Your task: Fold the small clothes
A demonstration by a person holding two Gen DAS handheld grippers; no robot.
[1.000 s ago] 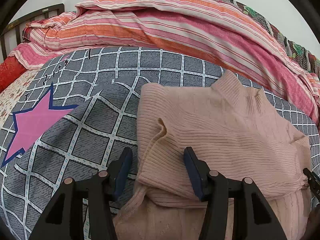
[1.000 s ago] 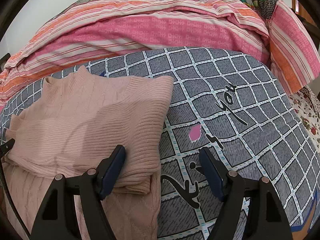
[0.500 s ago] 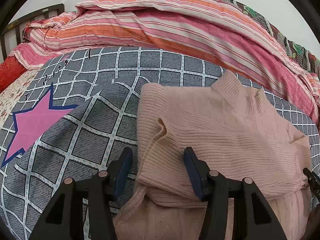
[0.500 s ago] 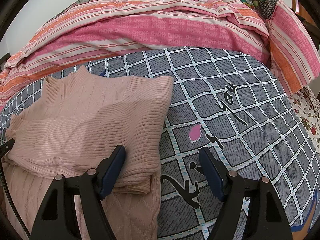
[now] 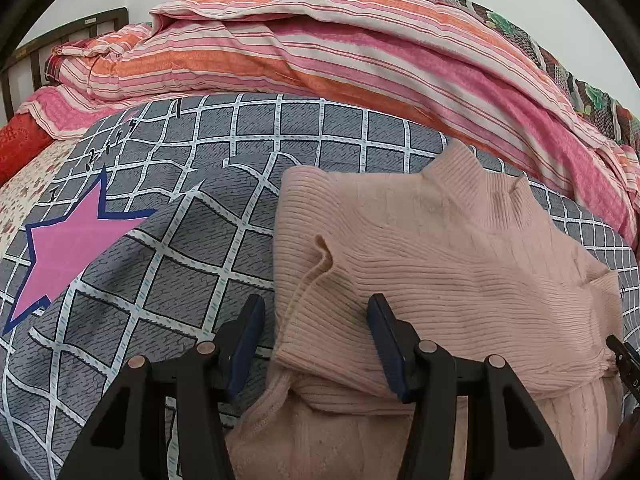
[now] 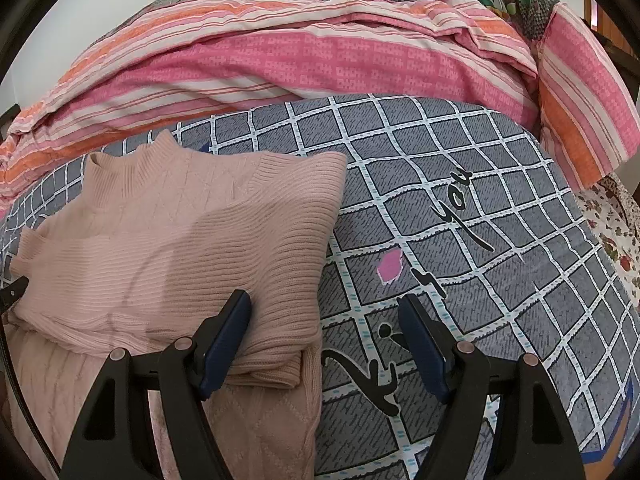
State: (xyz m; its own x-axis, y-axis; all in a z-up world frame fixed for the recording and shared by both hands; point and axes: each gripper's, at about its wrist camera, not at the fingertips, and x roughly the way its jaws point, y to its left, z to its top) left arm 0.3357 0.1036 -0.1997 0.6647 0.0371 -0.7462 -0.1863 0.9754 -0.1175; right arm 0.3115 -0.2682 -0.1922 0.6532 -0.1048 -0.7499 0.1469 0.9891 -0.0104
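A pale pink ribbed sweater (image 5: 440, 264) lies on the bed, its sleeves folded across the chest and its high collar pointing away from me. It also shows in the right wrist view (image 6: 168, 248). My left gripper (image 5: 316, 344) is open and empty, its jaws straddling the sweater's left folded edge. My right gripper (image 6: 324, 344) is open and empty, its jaws straddling the sweater's right folded edge. The lower body of the sweater runs under both grippers toward me.
The sweater rests on a grey checked bedsheet (image 6: 480, 220) with a pink star (image 5: 72, 240) at the left. A pink and orange striped quilt (image 5: 340, 52) is heaped along the back, also in the right wrist view (image 6: 320, 52). A dark headboard (image 5: 60, 40) stands far left.
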